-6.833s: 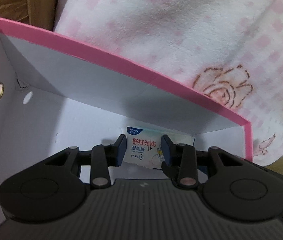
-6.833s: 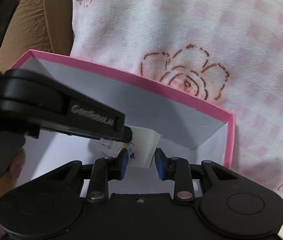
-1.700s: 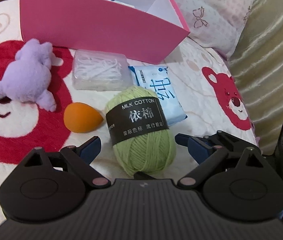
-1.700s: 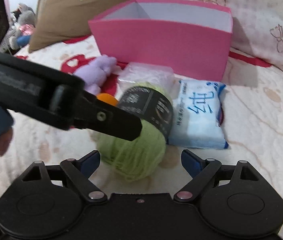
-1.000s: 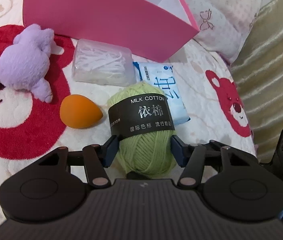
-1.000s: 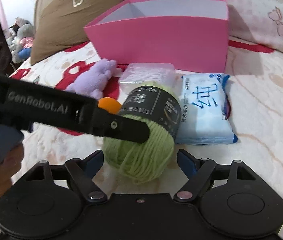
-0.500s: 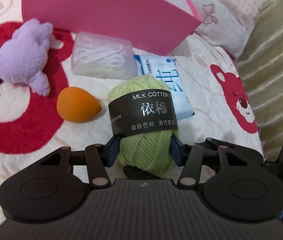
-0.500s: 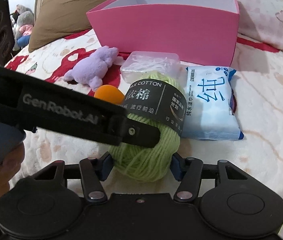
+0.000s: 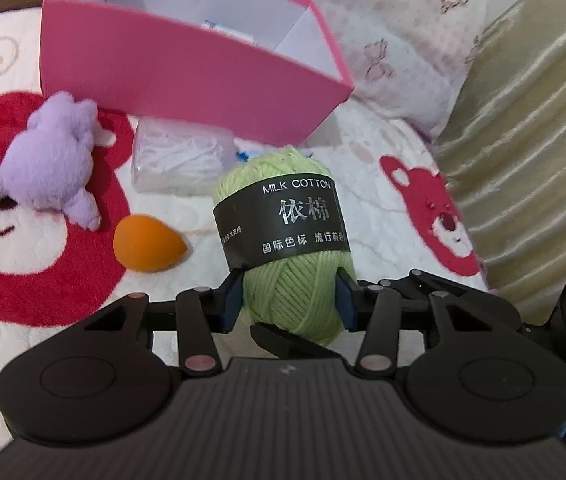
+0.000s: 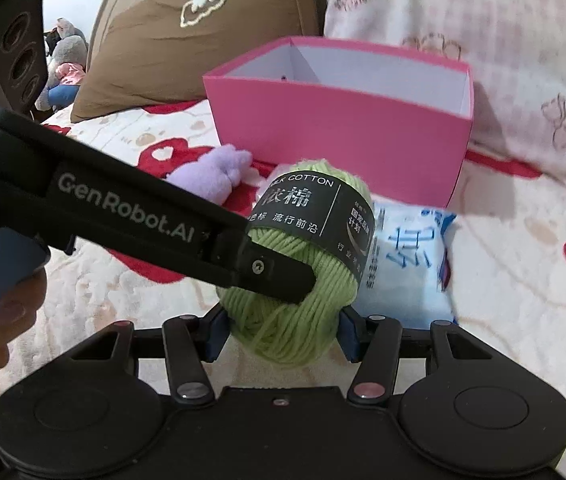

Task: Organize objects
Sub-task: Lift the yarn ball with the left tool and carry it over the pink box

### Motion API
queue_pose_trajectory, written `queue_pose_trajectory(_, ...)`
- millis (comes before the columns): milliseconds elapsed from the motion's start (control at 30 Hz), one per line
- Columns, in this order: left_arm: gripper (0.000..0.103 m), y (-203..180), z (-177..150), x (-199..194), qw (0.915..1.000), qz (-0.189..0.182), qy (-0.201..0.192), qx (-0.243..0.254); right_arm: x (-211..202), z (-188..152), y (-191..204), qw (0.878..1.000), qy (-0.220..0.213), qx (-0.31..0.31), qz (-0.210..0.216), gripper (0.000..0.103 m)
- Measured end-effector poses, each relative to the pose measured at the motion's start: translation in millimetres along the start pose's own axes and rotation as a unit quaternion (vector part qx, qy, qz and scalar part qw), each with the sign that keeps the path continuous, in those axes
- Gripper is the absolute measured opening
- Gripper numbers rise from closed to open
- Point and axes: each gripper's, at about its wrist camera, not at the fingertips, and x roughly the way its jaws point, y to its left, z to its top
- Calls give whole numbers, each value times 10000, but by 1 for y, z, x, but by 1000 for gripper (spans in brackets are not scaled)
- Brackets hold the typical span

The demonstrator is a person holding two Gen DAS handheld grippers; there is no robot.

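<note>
Both grippers gripping one yarn ball (image 9: 283, 236) above the bed.
Left gripper (image 9: 289, 300) and right gripper (image 10: 283, 334) fingers closed on its lower half; pink box (image 9: 187, 76) open beyond.

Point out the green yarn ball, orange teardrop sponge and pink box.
Green yarn ball (image 9: 299, 300): left wrist view, bare strands below label.
Orange teardrop sponge (image 9: 145, 248): left wrist view, rounded body.
Pink box (image 10: 335, 128): right wrist view, front wall.

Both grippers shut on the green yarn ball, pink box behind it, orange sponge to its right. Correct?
Not quite: in the left wrist view the orange sponge lies left of the green yarn ball. Left gripper and right gripper both clamp it; pink box behind.
</note>
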Motion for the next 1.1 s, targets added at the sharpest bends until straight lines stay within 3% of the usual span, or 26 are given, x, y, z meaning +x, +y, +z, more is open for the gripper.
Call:
queue_pose_trajectory(233,45,-8,12,-26,9995,-93,-223,197,-19,11,2,9976,-578,349,119,59)
queue_pose_trajectory(433,45,-10,19,-40,9994,-142,-157,283,-27,19,10,9977,-512,436,112,59)
queue_pose_trajectory(600,45,-18,32,-48,9990,190,134,369,-26,34,16,9979,-283,541,194,59)
queue_pose_trajectory(667,45,-17,38,-54,9995,85,183,261,-28,39,17,9978,-235,579,232,59)
queue_pose_trajectory(800,45,-19,50,-68,9993,-96,217,305,-40,51,9,9944,-307,857,543,61)
queue_pose_trajectory(1100,46,-40,84,-91,9981,-74,178,588,-59,78,17,9961,-578,510,431,61)
